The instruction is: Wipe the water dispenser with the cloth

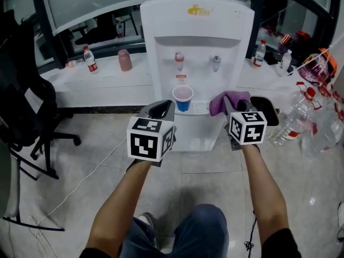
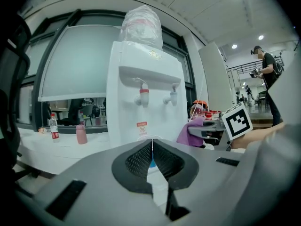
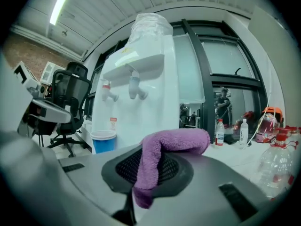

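A white water dispenser [image 1: 196, 47] stands straight ahead, with a red tap [image 1: 179, 59] and a grey tap [image 1: 215, 62]. A blue paper cup [image 1: 183, 98] sits on its drip tray under the red tap. My right gripper [image 1: 232, 106] is shut on a purple cloth [image 1: 226, 101], held close to the tray's right end; the cloth [image 3: 162, 154] folds over the jaws in the right gripper view. My left gripper [image 1: 161, 110] is shut and empty, just left of the cup. The dispenser [image 2: 143, 91] fills the left gripper view.
A low white ledge [image 1: 102, 79] runs behind the dispenser with a pink cup [image 1: 124, 59] and water bottles [image 1: 90, 59]. Several plastic bottles [image 1: 301, 117] stand on the floor at the right. A black office chair [image 1: 27, 117] is at the left. A black bin [image 1: 266, 110] sits beside the dispenser.
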`<state>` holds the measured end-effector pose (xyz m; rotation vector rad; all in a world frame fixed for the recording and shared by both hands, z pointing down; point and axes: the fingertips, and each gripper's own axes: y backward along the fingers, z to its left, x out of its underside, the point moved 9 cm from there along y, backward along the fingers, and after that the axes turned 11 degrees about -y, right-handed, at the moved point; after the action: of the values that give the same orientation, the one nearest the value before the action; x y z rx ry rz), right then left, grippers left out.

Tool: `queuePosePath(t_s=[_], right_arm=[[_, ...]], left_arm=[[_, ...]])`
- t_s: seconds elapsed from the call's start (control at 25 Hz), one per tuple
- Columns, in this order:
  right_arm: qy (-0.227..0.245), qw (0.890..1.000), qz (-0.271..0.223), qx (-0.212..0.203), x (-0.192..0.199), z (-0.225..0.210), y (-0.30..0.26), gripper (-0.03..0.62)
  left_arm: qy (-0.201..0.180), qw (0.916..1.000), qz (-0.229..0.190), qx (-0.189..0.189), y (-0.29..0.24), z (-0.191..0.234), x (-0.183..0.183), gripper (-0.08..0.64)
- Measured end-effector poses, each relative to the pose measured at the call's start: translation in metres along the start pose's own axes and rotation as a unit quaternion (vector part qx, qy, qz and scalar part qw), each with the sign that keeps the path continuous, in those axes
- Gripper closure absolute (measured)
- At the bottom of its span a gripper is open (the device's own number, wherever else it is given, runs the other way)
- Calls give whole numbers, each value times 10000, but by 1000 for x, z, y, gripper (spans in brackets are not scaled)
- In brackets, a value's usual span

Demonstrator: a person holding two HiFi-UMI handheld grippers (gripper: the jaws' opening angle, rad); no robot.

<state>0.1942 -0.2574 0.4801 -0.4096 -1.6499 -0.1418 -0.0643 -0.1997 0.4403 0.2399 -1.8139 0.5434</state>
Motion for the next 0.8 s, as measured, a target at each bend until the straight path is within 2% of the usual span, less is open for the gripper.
queuePosePath(t_s=[0.2, 0.48, 0.8], right_arm=[[293, 9972, -491, -484, -42, 30, 20, 546], [438, 9837, -1134, -1325, -108, 80, 37, 546], [467, 9699, -1435, -1910, -154, 139, 24, 546]], left_arm=[[22, 10000, -85, -47, 0, 1, -11, 532], [-52, 9995, -167, -281, 15, 14, -32, 532], [-172, 9972, -259, -680, 46, 44, -49, 532]])
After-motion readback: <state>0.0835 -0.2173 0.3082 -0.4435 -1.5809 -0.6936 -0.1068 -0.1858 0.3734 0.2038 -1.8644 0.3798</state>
